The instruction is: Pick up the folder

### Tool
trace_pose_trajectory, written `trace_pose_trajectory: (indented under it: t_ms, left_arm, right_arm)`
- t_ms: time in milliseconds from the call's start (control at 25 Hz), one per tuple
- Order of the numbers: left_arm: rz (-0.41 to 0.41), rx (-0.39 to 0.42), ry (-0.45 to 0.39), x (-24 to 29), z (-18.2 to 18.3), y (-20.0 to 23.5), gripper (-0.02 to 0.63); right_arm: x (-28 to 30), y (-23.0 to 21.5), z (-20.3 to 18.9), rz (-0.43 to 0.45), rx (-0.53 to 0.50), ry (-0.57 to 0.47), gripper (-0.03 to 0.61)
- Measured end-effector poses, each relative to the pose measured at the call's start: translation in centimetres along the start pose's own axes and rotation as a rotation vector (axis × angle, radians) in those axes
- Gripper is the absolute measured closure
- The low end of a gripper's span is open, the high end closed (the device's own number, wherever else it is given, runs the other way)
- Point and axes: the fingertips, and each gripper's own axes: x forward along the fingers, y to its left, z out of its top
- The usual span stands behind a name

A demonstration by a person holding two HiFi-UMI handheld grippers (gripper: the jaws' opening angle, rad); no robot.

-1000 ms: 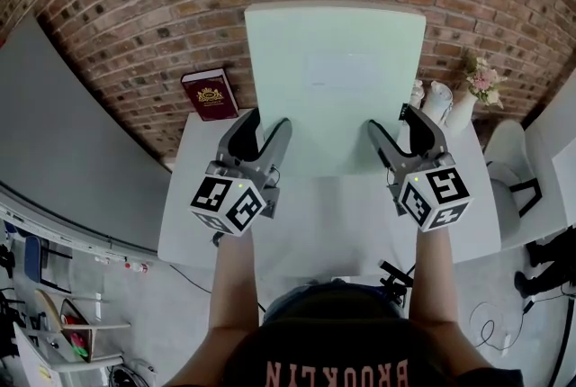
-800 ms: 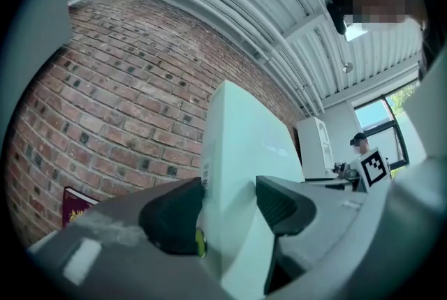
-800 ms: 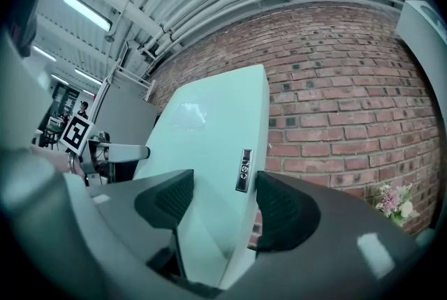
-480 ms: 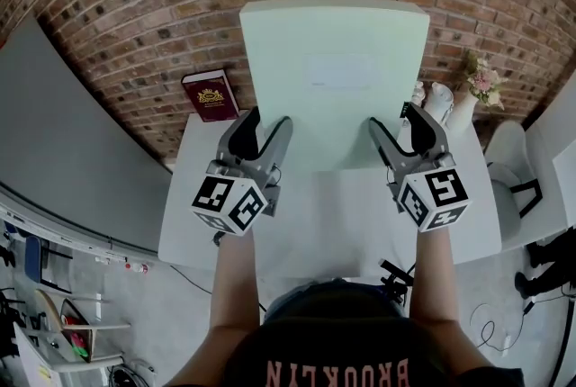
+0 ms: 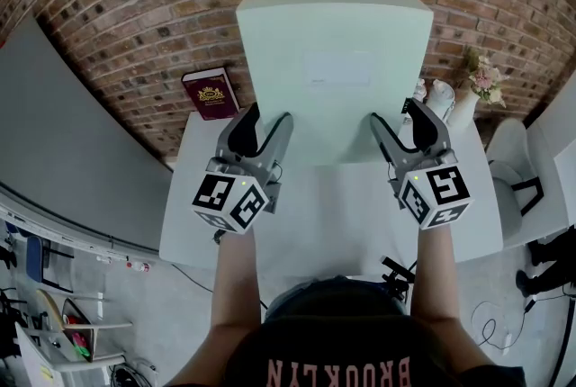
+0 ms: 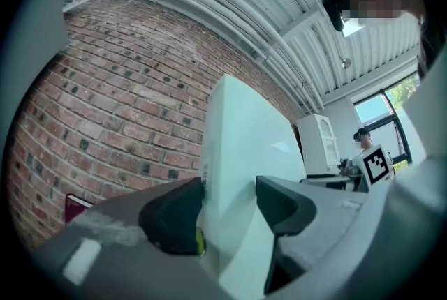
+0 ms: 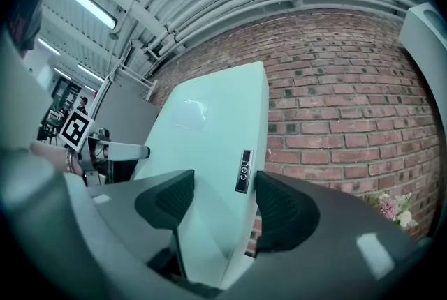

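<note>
A pale mint-green folder (image 5: 335,79) is held up off the white table (image 5: 315,219), in front of the brick wall. My left gripper (image 5: 268,117) is shut on the folder's left edge; in the left gripper view the folder (image 6: 244,152) stands between the dark pads (image 6: 171,215) of that gripper (image 6: 230,204). My right gripper (image 5: 394,113) is shut on the right edge. In the right gripper view the folder (image 7: 209,131) with its small label fills the gap between the jaws of that gripper (image 7: 223,197).
A dark red book (image 5: 209,94) lies at the table's back left corner. White vases (image 5: 441,99) and pink flowers (image 5: 481,79) stand at the back right. A grey partition (image 5: 72,142) runs along the left, and a white chair (image 5: 508,151) stands at the right.
The folder looks slightly larger in the head view, its far edge a little nearer the camera. Both grippers keep their hold and have hardly shifted.
</note>
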Motion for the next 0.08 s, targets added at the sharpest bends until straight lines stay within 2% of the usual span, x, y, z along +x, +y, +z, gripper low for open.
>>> trace_pose_trajectory:
  t_ms: [80]
  left_arm:
    - [0.002,0.001,0.0,0.05,0.06,0.0,0.36]
  right_arm:
    - [0.02,-0.03,0.08,-0.001,-0.002,-0.002,0.301]
